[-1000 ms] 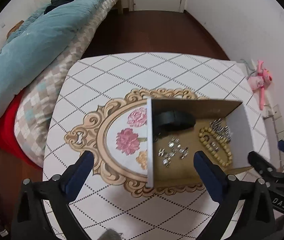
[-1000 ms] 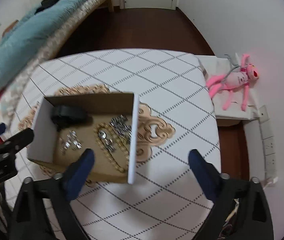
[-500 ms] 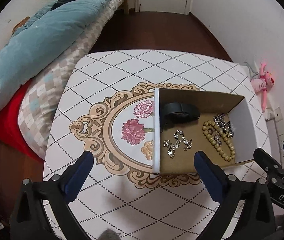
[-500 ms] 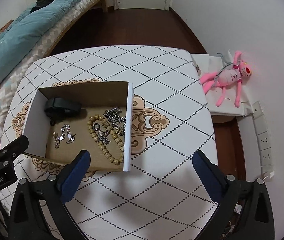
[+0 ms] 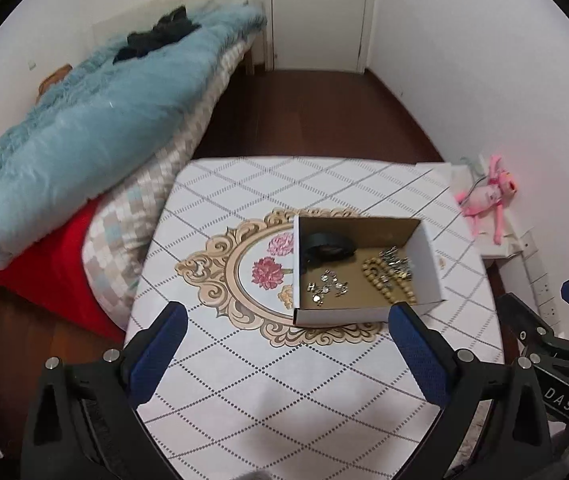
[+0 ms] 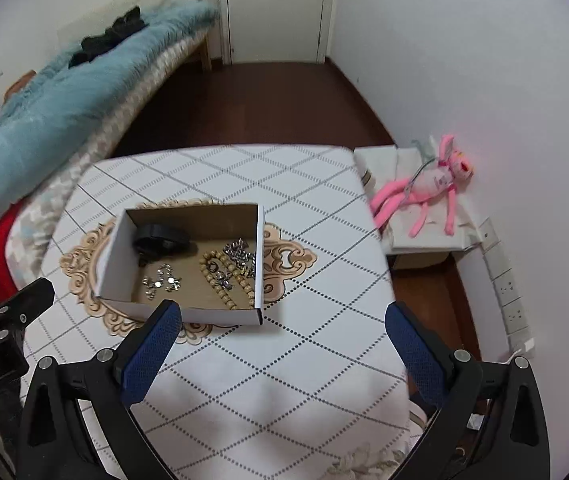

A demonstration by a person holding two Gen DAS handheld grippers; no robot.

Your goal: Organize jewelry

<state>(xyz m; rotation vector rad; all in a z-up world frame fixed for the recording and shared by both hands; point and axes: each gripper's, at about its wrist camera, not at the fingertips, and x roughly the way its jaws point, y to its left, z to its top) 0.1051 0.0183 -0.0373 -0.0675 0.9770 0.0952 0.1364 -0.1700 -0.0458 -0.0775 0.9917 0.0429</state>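
Note:
An open cardboard box [image 5: 432, 264] [image 6: 259, 264] stands on the table. Inside lie a black band [image 5: 328, 245] [image 6: 160, 237], small silver pieces [image 5: 326, 286] [image 6: 161, 282], a string of tan beads [image 5: 388, 284] [image 6: 228, 284] and a silver chain [image 5: 394, 260] [image 6: 240, 254]. My left gripper [image 5: 284, 332] is open and empty, hovering above the table in front of the box. My right gripper [image 6: 280, 330] is open and empty, to the front right of the box.
The table has a white cloth with grey diamonds [image 5: 284, 380] [image 6: 324, 240] and a gold floral medallion [image 5: 220, 272]. A bed with a blue quilt [image 5: 84, 136] [image 6: 44, 108] lies left. A pink plush toy [image 5: 484, 196] [image 6: 428, 188] lies on a low white stand to the right.
Both grippers have pulled back and up from the box, so it looks smaller and farther away. Both stay open. The jewelry in the box has not moved.

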